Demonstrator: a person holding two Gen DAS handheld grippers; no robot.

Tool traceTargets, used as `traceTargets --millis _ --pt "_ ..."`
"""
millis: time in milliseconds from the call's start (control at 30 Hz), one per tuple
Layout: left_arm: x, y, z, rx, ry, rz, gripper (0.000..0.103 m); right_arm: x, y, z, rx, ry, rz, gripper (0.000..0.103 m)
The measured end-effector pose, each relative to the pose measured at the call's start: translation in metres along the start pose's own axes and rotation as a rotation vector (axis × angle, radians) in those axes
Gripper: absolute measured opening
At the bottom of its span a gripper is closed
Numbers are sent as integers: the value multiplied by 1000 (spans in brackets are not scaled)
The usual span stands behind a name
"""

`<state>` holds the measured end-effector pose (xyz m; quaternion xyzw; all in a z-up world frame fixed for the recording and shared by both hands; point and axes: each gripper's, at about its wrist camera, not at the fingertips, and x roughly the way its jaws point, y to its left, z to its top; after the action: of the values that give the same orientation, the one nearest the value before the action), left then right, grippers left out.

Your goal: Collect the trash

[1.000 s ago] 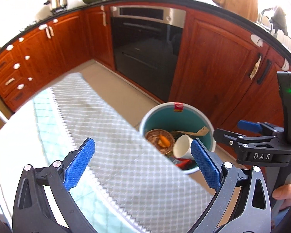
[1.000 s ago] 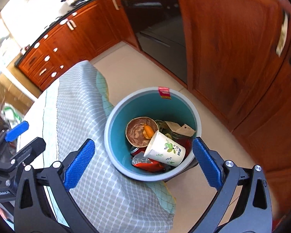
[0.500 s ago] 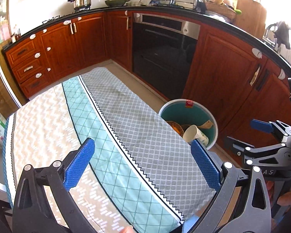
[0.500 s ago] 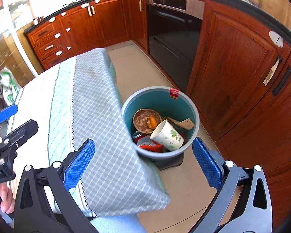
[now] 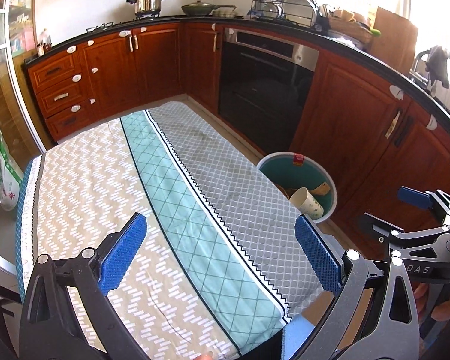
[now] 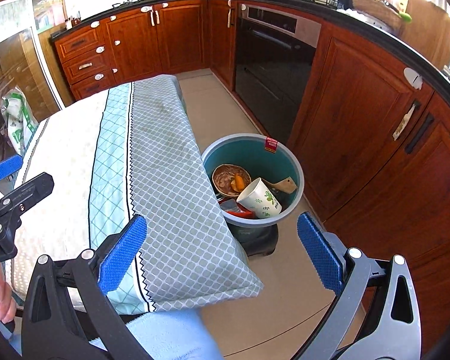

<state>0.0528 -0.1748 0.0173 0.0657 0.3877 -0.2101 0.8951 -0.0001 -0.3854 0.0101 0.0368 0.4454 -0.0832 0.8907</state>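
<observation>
- Kitchen, mid-cleanup: we hold the left gripper (image 5: 221,255) over a bench (image 5: 83,186) whose patterned cloth shows no litter; its jaws are spread wide with nothing between them.
- The right gripper (image 6: 221,252) hangs past the bench's edge, jaws likewise spread and empty, looking down toward the floor.
- The trash sits in a teal bin (image 6: 294,165) on the floor, at about 1 o'clock from the right jaws and well apart from them; in the left view the bin (image 5: 330,180) shows at 2 o'clock, half hidden by the cloth's edge.
- On top lies a paper cup (image 6: 259,199), tipped on its side, mouth toward us. We judge it light and easily crushed; a gentle pinch across the rim or wall would suit it.
- Beside it rests a brown bowl (image 6: 225,177) holding an orange scrap (image 6: 240,182), with a red wrapper (image 6: 235,207) below. The wrapper is probably thin and slippery.
- With all visible litter binned, we judge the collecting largely done.
</observation>
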Motion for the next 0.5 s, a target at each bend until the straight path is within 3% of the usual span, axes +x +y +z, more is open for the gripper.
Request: traceTargets --millis 500 --pt "-10 -18 -8 20 2 32 99 -8 -7 -13 10 -27 8 96"
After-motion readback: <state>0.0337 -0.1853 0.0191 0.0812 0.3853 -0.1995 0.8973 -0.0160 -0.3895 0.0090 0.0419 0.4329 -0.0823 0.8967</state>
